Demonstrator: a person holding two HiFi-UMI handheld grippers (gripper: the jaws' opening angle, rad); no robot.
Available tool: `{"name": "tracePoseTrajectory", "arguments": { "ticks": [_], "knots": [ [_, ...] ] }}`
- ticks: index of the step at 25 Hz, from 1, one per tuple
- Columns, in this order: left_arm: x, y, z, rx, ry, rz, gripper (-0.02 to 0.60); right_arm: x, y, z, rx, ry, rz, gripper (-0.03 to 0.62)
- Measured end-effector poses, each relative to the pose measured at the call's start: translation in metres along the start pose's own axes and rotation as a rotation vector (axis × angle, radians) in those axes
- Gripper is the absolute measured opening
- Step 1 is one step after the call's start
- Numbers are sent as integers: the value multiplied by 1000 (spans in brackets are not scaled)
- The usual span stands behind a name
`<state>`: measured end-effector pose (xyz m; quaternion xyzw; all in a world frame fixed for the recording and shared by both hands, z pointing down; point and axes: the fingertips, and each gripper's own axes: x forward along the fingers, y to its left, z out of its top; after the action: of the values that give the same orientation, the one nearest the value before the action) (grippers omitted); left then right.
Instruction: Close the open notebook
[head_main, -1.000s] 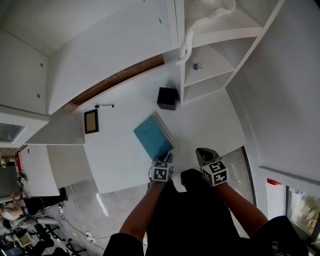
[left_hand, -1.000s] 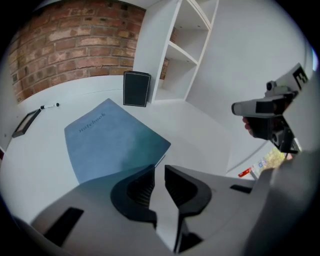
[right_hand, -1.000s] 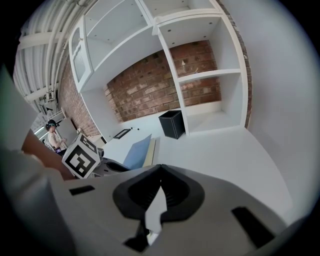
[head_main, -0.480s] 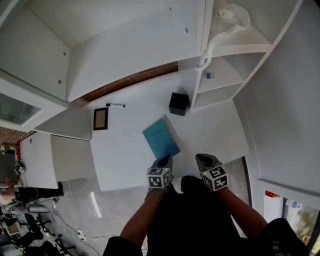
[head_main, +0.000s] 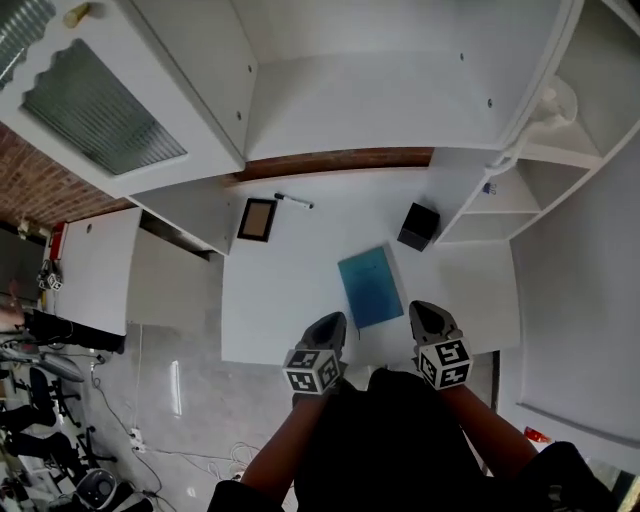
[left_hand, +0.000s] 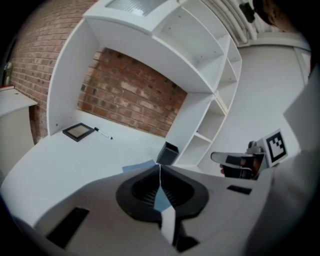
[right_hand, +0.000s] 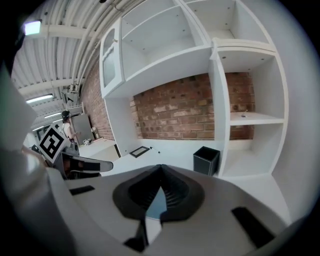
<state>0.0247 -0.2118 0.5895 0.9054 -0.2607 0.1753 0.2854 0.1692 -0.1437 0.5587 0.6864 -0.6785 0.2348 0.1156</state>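
Observation:
The teal notebook (head_main: 370, 288) lies closed and flat on the white desk (head_main: 290, 300), near its front edge. My left gripper (head_main: 330, 322) hovers just left of the notebook's near corner, clear of the cover. Its jaws have just closed, meeting tip to tip with nothing between them (left_hand: 160, 167). My right gripper (head_main: 424, 310) hangs to the right of the notebook's near edge, shut and empty too (right_hand: 160, 167). A sliver of the notebook (left_hand: 137, 166) shows past the left jaws.
A black open box (head_main: 418, 226) stands behind the notebook beside the white shelf unit (head_main: 480, 215). A small dark picture frame (head_main: 257, 219) and a marker (head_main: 293, 201) lie at the back left. White cupboards (head_main: 130, 90) hang overhead.
Both grippers have risen and drawn back from the notebook toward the desk's front edge. The left gripper has left the notebook's near corner. The head view has swung round.

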Motion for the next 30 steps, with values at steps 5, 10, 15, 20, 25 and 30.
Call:
{"name": "tracePoseTrajectory", "arguments": {
  "ticks": [5,10,15,20,25,30],
  "knots": [
    [-56,38,43,14,-117,4,11,19,56,31,-55,-30,3,0],
    [-104,83,72,19,-143,-10,11,35,126,45,-56,-26,-36,0],
    [-151,115,109,118,-174,-26,11,45,187,64,-34,-57,-94,0],
    [-194,141,133,188,-192,-64,12,48,235,83,-20,-100,-167,0],
    [-224,162,151,263,-219,-74,11,45,261,94,-14,-135,-211,0],
    [-232,173,151,309,-225,-86,11,52,282,101,-23,-143,-198,-2]
  ]
}}
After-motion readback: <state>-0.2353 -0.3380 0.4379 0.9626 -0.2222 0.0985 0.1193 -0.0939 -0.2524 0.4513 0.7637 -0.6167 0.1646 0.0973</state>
